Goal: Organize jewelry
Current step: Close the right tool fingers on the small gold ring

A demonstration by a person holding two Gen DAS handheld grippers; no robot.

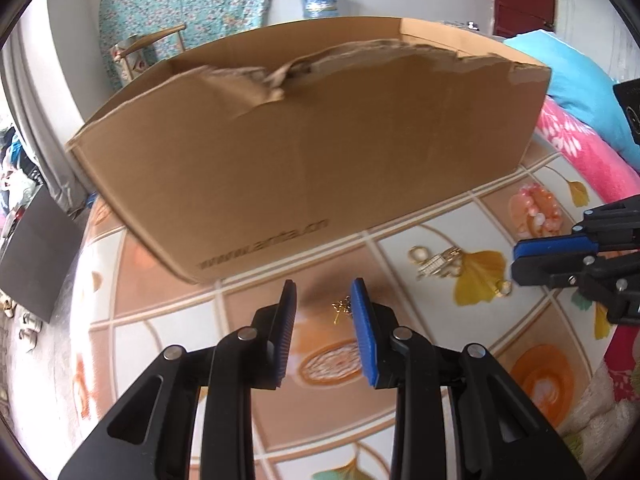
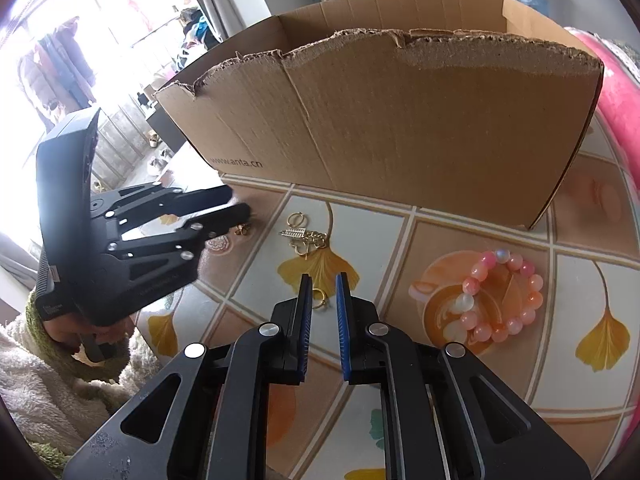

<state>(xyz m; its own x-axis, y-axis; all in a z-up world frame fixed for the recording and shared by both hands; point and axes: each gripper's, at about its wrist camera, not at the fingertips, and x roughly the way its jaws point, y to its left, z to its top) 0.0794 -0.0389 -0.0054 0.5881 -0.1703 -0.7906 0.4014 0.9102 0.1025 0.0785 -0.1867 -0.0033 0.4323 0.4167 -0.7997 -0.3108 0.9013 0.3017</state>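
My left gripper (image 1: 323, 295) is open just above the patterned tablecloth (image 1: 160, 280), with a small gold earring (image 1: 340, 309) lying between its fingertips. My right gripper (image 2: 324, 284) is open with a narrow gap, low over a gold ring (image 2: 319, 298) that lies at its tips. A gold chain with a ring and charm (image 2: 302, 234) lies further ahead; it also shows in the left wrist view (image 1: 436, 260). A pink bead bracelet (image 2: 502, 298) lies to the right of my right gripper. An open cardboard box (image 2: 400, 120) stands behind the jewelry.
The box (image 1: 312, 140) has torn top edges and fills the back of the table. Pink and blue fabric (image 1: 592, 136) lies at the right. The right gripper (image 1: 576, 256) reaches in from the right in the left wrist view.
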